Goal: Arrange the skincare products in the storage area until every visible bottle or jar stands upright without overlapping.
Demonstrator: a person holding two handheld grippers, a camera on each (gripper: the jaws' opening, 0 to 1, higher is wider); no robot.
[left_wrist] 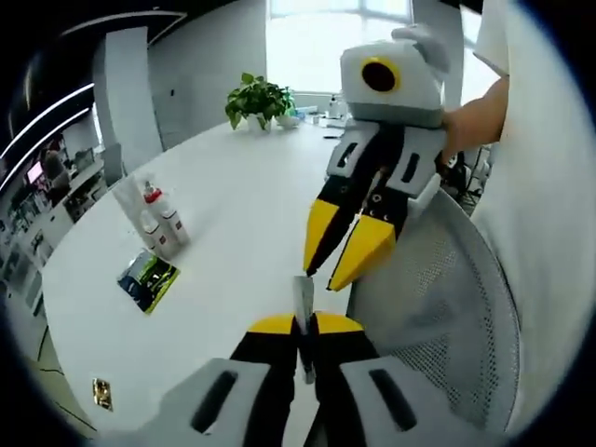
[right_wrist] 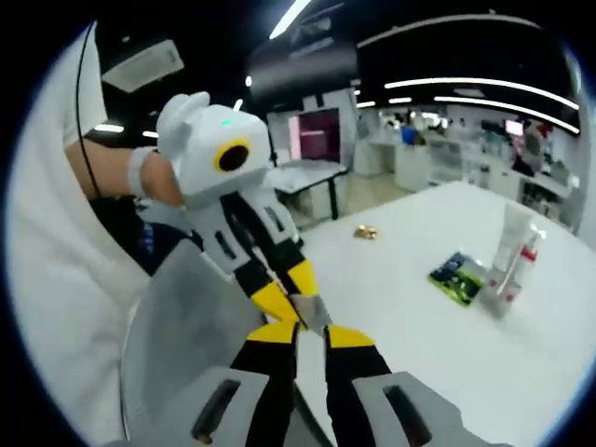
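Yellow-tipped jaws of the left gripper [left_wrist: 305,328] sit clenched on a thin grey strip [left_wrist: 303,303] that stands up between them; just above it in the left gripper view, the right gripper [left_wrist: 346,253] hangs with its jaws slightly parted; in the right gripper view the right gripper [right_wrist: 315,328] meets the left one [right_wrist: 296,296] at that same strip [right_wrist: 313,313], though I cannot tell whether its jaws have closed on it; both hover over a mesh chair back [left_wrist: 438,307] off the white tabletop's [left_wrist: 242,214] near edge; well apart, toward the far side edge, the skincare bottles [left_wrist: 160,222] and a pale tube [right_wrist: 508,244] stand upright, close together beside a flat green packet [left_wrist: 147,279]; the arranging seems largely done.
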